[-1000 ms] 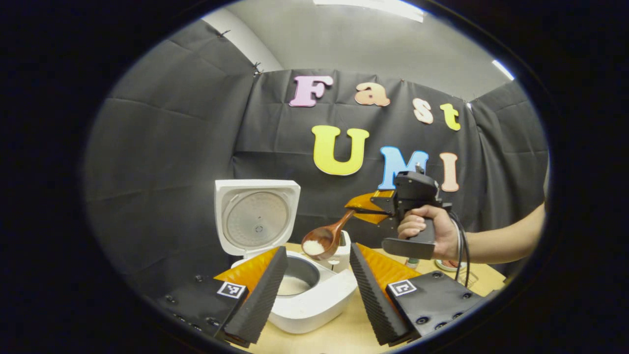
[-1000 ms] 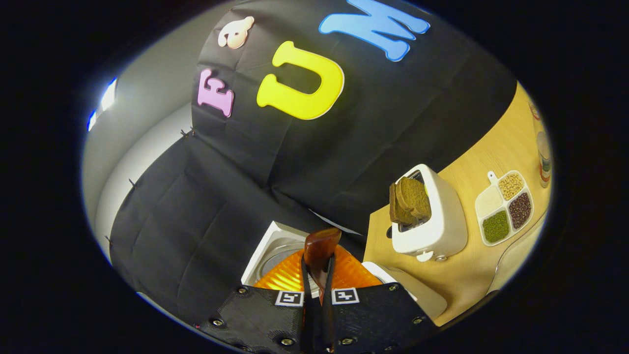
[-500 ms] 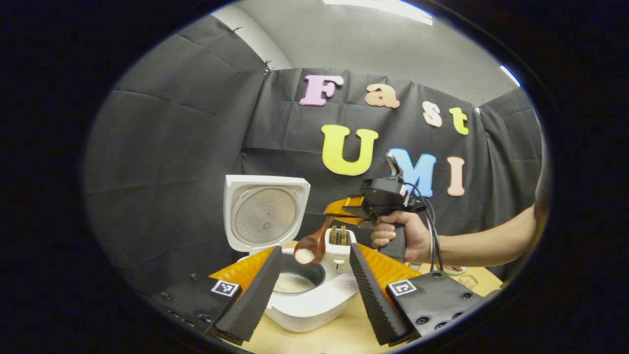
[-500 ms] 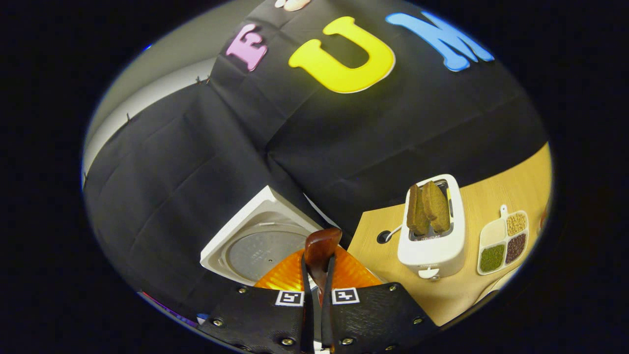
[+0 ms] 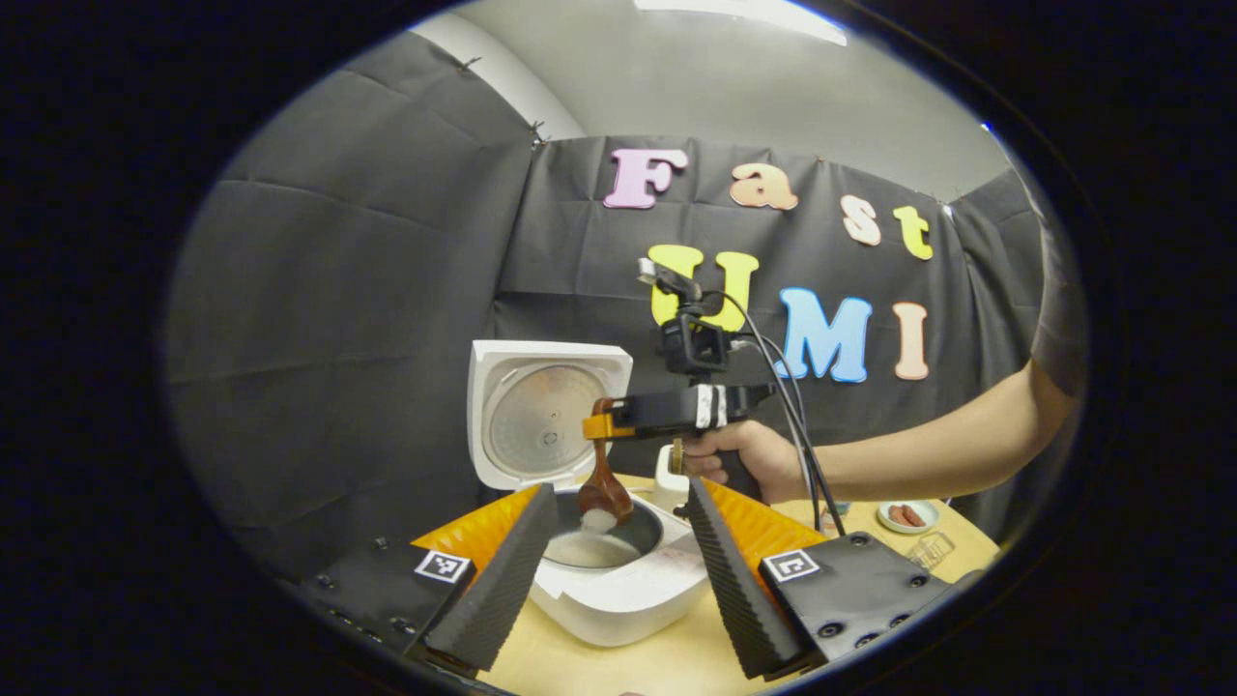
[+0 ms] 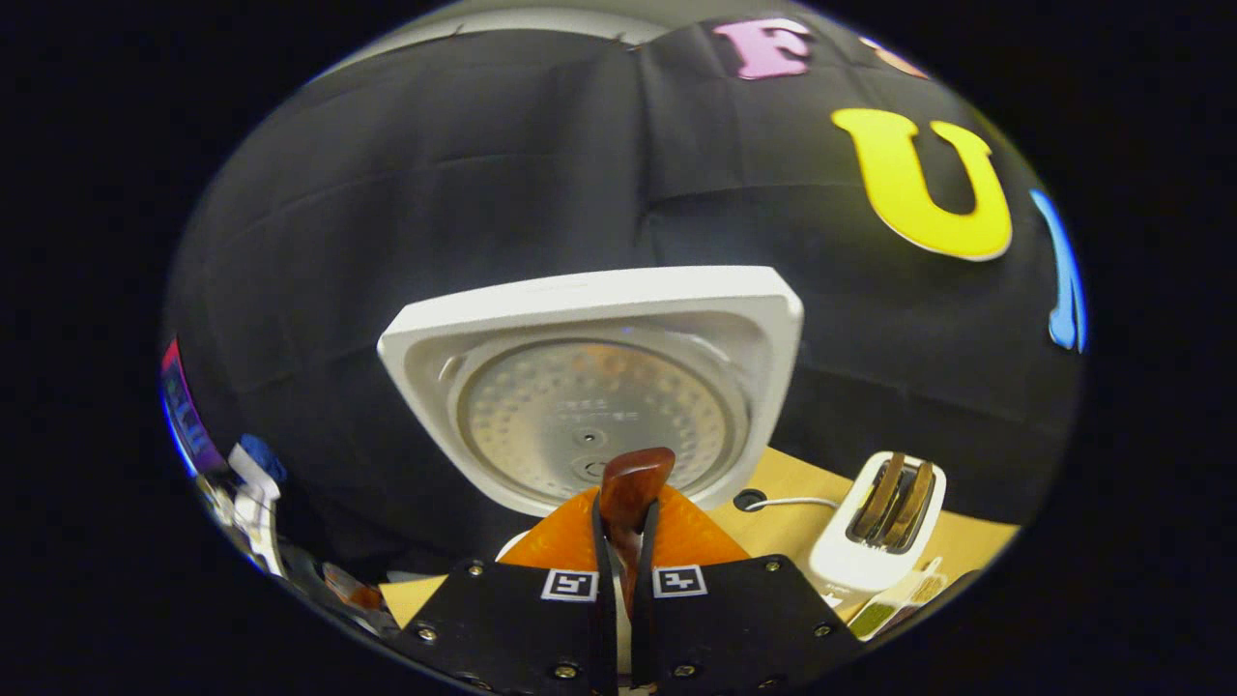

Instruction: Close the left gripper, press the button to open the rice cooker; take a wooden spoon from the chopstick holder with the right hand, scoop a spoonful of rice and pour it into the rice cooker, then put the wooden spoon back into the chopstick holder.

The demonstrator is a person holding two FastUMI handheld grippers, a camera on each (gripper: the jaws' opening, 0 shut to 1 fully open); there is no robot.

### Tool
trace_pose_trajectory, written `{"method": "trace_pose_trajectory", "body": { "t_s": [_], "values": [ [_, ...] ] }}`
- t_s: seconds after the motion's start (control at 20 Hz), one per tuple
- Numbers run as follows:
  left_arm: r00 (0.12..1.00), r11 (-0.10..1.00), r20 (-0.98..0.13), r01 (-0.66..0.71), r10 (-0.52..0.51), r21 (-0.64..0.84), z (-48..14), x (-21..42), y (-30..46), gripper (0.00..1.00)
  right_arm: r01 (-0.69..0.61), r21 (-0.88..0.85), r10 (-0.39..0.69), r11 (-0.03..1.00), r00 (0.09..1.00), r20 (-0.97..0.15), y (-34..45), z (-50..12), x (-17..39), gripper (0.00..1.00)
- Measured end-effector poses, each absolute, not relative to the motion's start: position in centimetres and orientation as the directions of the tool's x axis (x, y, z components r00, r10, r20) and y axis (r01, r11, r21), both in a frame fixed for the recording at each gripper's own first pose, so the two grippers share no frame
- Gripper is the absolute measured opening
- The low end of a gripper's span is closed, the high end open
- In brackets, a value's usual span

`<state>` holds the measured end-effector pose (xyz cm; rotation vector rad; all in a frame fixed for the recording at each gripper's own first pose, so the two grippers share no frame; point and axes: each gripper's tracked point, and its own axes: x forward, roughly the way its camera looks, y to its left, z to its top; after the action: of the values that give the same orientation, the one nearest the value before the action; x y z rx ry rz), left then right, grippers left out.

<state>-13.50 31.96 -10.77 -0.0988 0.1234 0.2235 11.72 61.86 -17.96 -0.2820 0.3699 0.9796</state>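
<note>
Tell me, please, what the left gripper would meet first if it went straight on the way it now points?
Probably the open rice cooker: its white body sits between the left gripper's spread fingers, just ahead. The wooden spoon hangs over the pot beyond; depth is hard to judge.

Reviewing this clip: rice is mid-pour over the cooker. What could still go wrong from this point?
The wooden spoon hangs bowl-down over the near edge of the inner pot, so some rice may land on the rice cooker's white rim. The right tool pinches just the handle end, so the spoon could swivel or slip. The raised lid stands close in front of the right tool; lifting away carelessly might knock it.
</note>
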Motion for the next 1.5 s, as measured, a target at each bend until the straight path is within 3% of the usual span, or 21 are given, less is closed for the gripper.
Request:
{"method": "trace_pose_trajectory", "body": {
  "t_s": [0.25, 0.45, 0.65, 0.95, 1.2, 1.5],
  "values": [
    [0.962, 0.965, -0.135, -0.249, 0.237, -0.08, -10.9, -15.0, 32.4, 0.94, -0.888, -0.3, 0.76, 0.348, 0.454, -0.465, 63.2, -19.4, 8.9, 0.07],
    [0.961, 0.964, -0.134, -0.255, 0.243, -0.075, -10.9, -15.4, 32.3, 0.94, -0.889, -0.26, 0.778, 0.377, 0.457, -0.432, 62.7, -18.8, 9.1, 0.06],
    [0.965, 0.966, -0.124, -0.241, 0.23, -0.088, -10.2, -15.1, 31.7, 0.94, -0.877, -0.059, 0.798, 0.477, 0.46, -0.39, 60.7, -16.4, 10.5, 0.07],
    [0.979, 0.981, -0.11, -0.178, 0.169, -0.081, -9.4, -13.1, 29.1, 0.94, -0.731, 0.314, 0.795, 0.605, 0.531, -0.295, 54.3, -12.4, 13.1, 0.06],
    [0.988, 0.99, -0.116, -0.116, 0.106, -0.082, -9.3, -11.3, 26.0, 0.94, -0.584, 0.534, 0.772, 0.611, 0.589, -0.239, 47.4, -10.7, 14.5, 0.06],
    [0.987, 0.99, -0.124, -0.113, 0.103, -0.079, -9.0, -9.9, 23.8, 0.94, -0.444, 0.683, 0.729, 0.58, 0.658, -0.191, 39.0, -9.5, 13.8, 0.06]
  ]
}}
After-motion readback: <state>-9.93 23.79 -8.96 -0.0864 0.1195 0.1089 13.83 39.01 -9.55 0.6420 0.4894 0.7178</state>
